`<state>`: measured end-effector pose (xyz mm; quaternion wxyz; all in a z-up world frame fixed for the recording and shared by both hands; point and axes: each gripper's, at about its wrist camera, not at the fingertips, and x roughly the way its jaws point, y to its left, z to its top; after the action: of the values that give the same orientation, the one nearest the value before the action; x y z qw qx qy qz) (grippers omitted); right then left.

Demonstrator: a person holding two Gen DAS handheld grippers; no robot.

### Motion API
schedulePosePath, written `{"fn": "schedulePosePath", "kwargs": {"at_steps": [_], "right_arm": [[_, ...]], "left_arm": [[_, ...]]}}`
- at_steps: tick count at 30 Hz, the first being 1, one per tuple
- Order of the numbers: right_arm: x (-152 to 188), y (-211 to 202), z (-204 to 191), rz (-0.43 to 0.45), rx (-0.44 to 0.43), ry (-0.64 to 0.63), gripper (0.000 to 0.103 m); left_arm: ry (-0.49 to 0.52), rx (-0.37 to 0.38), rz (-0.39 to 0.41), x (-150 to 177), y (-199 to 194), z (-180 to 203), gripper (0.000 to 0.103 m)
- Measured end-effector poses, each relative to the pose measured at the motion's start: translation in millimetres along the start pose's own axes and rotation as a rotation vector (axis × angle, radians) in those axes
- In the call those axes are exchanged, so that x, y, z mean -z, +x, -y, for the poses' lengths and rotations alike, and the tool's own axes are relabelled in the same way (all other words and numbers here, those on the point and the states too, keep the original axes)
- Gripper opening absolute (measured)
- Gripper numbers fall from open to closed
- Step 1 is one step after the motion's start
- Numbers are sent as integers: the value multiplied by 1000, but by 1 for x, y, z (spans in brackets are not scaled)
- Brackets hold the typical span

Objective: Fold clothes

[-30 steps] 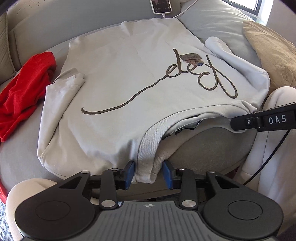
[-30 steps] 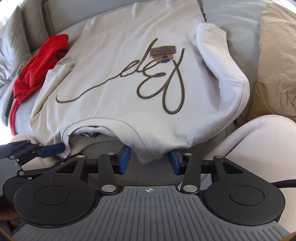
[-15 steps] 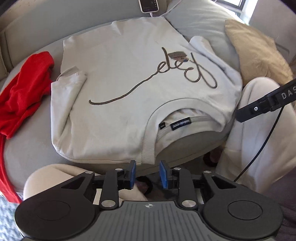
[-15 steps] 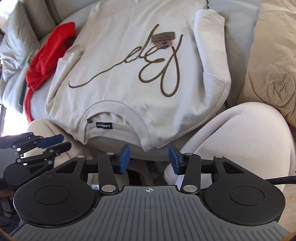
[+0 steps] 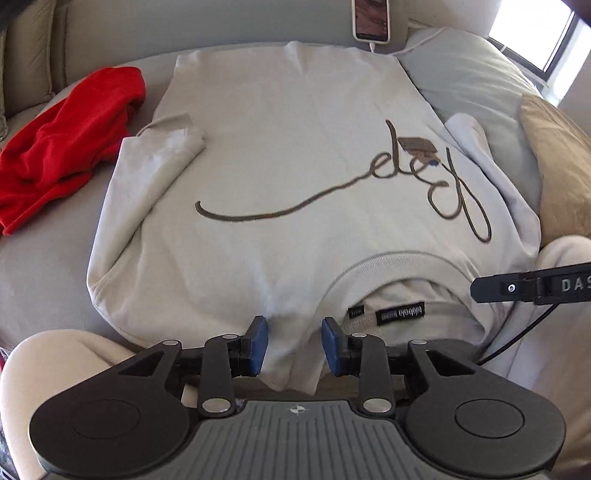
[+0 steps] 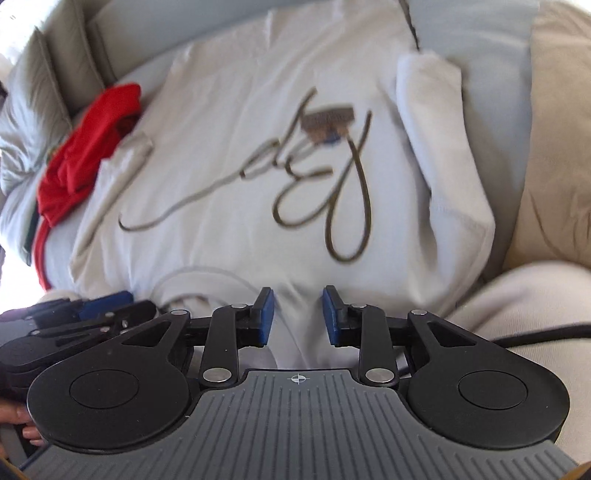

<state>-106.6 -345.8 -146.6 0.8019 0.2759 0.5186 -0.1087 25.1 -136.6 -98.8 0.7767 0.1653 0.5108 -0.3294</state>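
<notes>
We read the scene from left to right. At nine o'clock lies a crumpled red fleece garment (image 5: 66, 144), well apart from both tools. Filling the centre is the pale grey cotton sweatshirt with brown script lettering (image 5: 288, 177), spread face up on the grey sofa cushion (image 5: 40, 266), collar toward six o'clock and both sleeves turned in over the body. A white phone on its cable (image 5: 370, 20) rests at twelve o'clock; a tan pillow (image 5: 561, 166) sits at three o'clock.

The left gripper (image 5: 294, 345) straddles the shoulder hem beside the collar, its blue fingers (image 5: 257, 345) parted with cloth between them but not visibly pinched. The right gripper (image 6: 297, 317) straddles the opposite shoulder; its jaws are closing, fabric between them, and through the blur we cannot see the pads pressing yet.

To do this step well, we judge that both sets of fingers should bite the same depth of hem at matching distances from the collar, then lift together so the fold line stays straight.

Compared with half a second earlier, both views sit closer over the sweatshirt, and cloth now lies between fingers that then framed bare space.
</notes>
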Motion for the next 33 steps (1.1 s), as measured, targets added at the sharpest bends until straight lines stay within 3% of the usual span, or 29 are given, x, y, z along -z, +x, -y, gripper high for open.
{"fn": "schedulePosePath", "kwargs": {"at_steps": [2, 4, 7, 10, 13, 17, 19, 33], "right_arm": [[2, -13, 5, -12, -39, 9, 31], [-1, -33, 12, 32, -72, 26, 35], [-23, -65, 23, 183, -46, 36, 48], [-52, -85, 45, 311, -19, 114, 48], [-82, -82, 71, 374, -10, 191, 49], [-117, -50, 99, 311, -28, 340, 49], [-127, -34, 107, 284, 2, 375, 47], [-158, 20, 96, 159, 151, 235, 50]], "left_arm": [[-14, 23, 22, 1, -7, -2, 33], [-23, 25, 66, -1, -12, -3, 35], [-47, 24, 102, -10, -9, -4, 36], [-73, 24, 80, -14, 1, -8, 37], [-66, 18, 61, -13, 9, -8, 40], [-87, 40, 53, -13, 11, -14, 41], [-99, 50, 52, -13, 12, -16, 42], [-99, 59, 50, -10, 14, -16, 43]]}}
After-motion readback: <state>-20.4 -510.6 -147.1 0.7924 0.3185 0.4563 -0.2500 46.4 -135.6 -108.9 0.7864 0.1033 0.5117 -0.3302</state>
